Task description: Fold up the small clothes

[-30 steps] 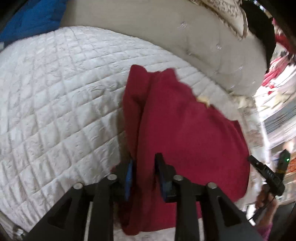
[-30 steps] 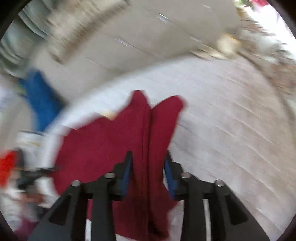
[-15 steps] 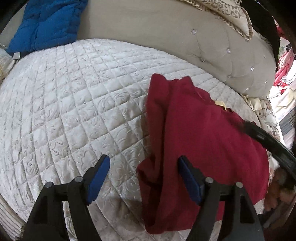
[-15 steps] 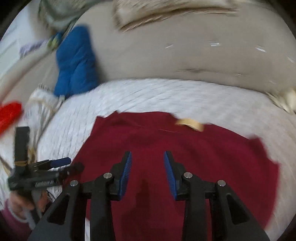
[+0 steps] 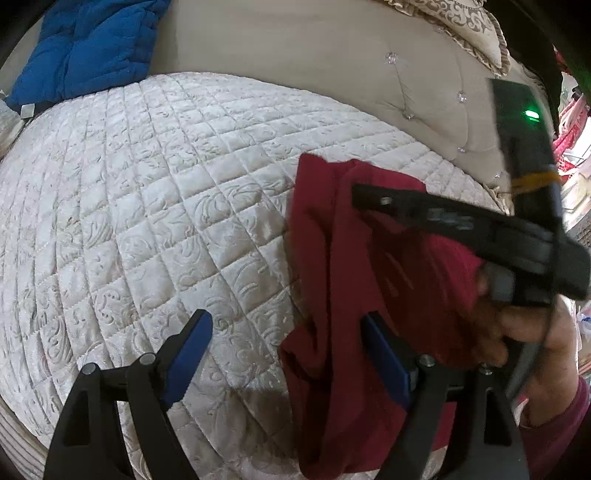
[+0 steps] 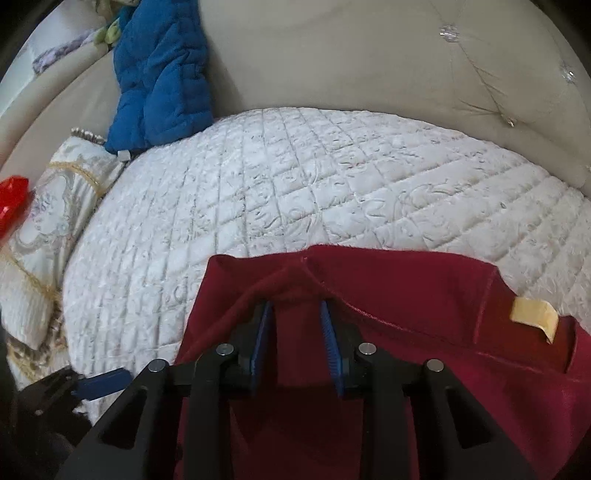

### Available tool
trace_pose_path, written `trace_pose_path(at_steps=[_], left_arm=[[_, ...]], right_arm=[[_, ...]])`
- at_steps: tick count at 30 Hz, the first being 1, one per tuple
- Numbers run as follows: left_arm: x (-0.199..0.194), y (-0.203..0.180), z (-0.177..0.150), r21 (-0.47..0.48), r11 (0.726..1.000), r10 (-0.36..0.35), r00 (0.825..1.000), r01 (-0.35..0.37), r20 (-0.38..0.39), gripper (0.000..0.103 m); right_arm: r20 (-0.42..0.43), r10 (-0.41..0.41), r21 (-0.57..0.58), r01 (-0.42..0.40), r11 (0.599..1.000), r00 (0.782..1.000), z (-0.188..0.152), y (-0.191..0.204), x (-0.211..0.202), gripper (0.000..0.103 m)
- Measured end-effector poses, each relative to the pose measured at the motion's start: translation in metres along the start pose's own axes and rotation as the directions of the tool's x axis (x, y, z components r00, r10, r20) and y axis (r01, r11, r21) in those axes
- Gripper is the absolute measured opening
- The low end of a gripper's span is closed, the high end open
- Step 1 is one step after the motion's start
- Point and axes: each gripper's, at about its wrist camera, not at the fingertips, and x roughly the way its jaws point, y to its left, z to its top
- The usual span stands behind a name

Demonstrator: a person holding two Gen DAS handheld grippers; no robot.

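Observation:
A dark red garment [image 5: 354, 295] lies folded on the white quilted bed [image 5: 147, 221], right of centre in the left wrist view. My left gripper [image 5: 288, 332] is wide open at the garment's near left edge and holds nothing. The right gripper's black body [image 5: 461, 229] crosses over the garment. In the right wrist view the garment [image 6: 424, 314] fills the lower frame, with a tan label [image 6: 533, 317] at its right. My right gripper [image 6: 295, 325] has its jaws partly apart, and a raised fold of the red cloth sits between and over its fingertips.
A blue padded garment [image 6: 159, 70] lies against the beige tufted headboard [image 6: 332, 55] at the far left. A patterned cream pillow [image 6: 40, 229] and a red object [image 6: 11, 199] sit at the bed's left edge. Another patterned pillow [image 5: 469, 22] rests on the headboard.
My left gripper let go of the red garment and opened wide. My right gripper swung round and pushed low into the garment's edge, its body now crossing the left view.

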Motion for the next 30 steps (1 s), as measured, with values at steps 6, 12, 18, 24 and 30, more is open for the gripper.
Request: trace_pose_path(at_steps=[6, 12, 18, 24, 30], left_arm=[[-0.003, 0.003, -0.001, -0.040, 0.999, -0.026, 1.000, 0.025, -0.013, 0.087], [-0.004, 0.010, -0.006, -0.098, 0.994, -0.054, 0.998, 0.051, -0.030, 0.090], [-0.001, 0.002, -0.006, -0.075, 0.997, -0.035, 0.999, 0.033, -0.031, 0.091], [-0.001, -0.015, -0.007, -0.051, 0.989, -0.143, 0.989, 0.141, -0.034, 0.076], [-0.017, -0.041, -0.011, 0.053, 0.982, -0.182, 0.983, 0.180, 0.025, 0.035]], right_arm=[[0.021, 0.041, 0.071, -0.043, 0.997, 0.999, -0.010, -0.011, -0.030, 0.022], [-0.053, 0.040, 0.007, -0.039, 0.999, 0.998, 0.008, 0.018, -0.010, 0.044], [-0.087, -0.108, -0.133, 0.096, 0.986, 0.990, 0.017, 0.048, 0.026, 0.041], [0.014, 0.033, -0.011, -0.033, 0.999, 0.999, 0.010, 0.017, -0.026, 0.000], [0.085, 0.138, 0.119, -0.147, 0.982, 0.987, 0.005, -0.020, -0.074, 0.000]])
